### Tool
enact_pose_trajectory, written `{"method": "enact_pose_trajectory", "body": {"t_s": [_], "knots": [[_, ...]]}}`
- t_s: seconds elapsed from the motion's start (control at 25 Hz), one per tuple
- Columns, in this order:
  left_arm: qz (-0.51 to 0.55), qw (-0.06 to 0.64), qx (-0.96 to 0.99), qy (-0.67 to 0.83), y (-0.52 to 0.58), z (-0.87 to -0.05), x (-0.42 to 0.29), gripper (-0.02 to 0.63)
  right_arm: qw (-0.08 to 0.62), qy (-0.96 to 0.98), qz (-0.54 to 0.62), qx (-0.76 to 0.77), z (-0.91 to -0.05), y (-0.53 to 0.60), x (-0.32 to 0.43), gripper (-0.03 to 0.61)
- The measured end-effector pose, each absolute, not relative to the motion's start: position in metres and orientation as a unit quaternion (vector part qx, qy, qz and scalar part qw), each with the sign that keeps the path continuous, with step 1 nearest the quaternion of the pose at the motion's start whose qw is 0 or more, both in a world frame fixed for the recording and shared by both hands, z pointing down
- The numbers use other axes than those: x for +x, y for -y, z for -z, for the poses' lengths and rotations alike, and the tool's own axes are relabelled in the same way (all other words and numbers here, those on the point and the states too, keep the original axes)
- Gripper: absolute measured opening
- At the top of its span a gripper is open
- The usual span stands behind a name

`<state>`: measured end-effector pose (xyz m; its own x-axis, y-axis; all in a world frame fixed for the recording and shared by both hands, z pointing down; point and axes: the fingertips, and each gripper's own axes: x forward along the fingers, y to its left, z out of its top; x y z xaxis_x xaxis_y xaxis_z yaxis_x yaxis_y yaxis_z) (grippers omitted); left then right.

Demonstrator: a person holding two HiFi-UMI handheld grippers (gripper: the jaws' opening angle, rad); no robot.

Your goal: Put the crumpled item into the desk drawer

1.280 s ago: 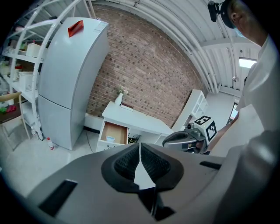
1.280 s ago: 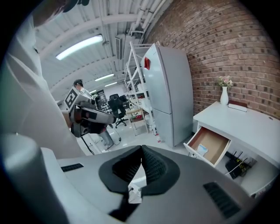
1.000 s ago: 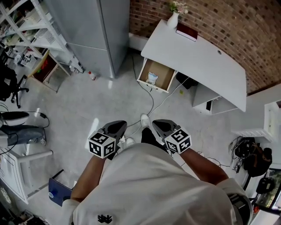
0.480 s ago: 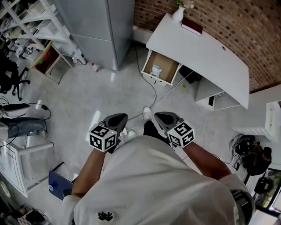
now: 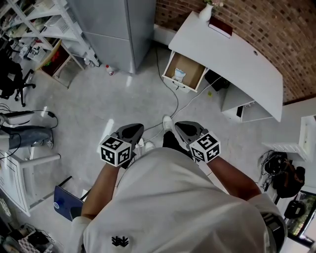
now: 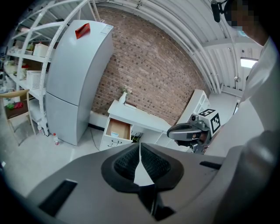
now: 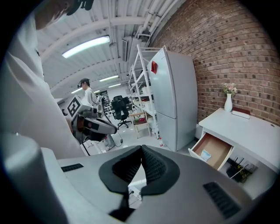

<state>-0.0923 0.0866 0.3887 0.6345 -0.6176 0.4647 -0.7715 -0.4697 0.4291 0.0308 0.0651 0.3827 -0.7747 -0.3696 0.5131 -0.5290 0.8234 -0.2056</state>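
Observation:
The white desk (image 5: 232,54) stands against the brick wall, its wooden drawer (image 5: 185,71) pulled open. A small white and pale-blue crumpled item (image 5: 179,75) lies inside it, also seen in the right gripper view as the item (image 7: 205,155) in the drawer (image 7: 216,148). Both grippers are held close to my body, far from the desk. My left gripper (image 5: 134,129) is shut with nothing between its pads (image 6: 151,162). My right gripper (image 5: 181,126) is likewise shut and empty, its pads (image 7: 151,166) pressed together.
A grey fridge (image 5: 113,29) stands left of the desk, with white shelving (image 5: 44,29) beyond it. A vase (image 5: 206,12) and a red book (image 5: 220,27) sit on the desk. A cable (image 5: 173,106) runs across the floor. A small bottle (image 5: 109,70) stands by the fridge.
The desk and drawer have slid up and to the right in the head view as I shifted. Both grippers stay shut and keep their place by my body.

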Motion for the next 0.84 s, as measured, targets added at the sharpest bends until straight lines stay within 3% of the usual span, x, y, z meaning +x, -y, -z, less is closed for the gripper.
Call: {"method": "enact_pose_trajectory", "body": {"t_s": [0.84], "knots": [[-0.131, 0.317, 0.845, 0.409, -0.071, -0.404, -0.083, 0.031, 0.238, 0.928, -0.165, 0.232, -0.396, -0.045, 0.032, 0.028]]}}
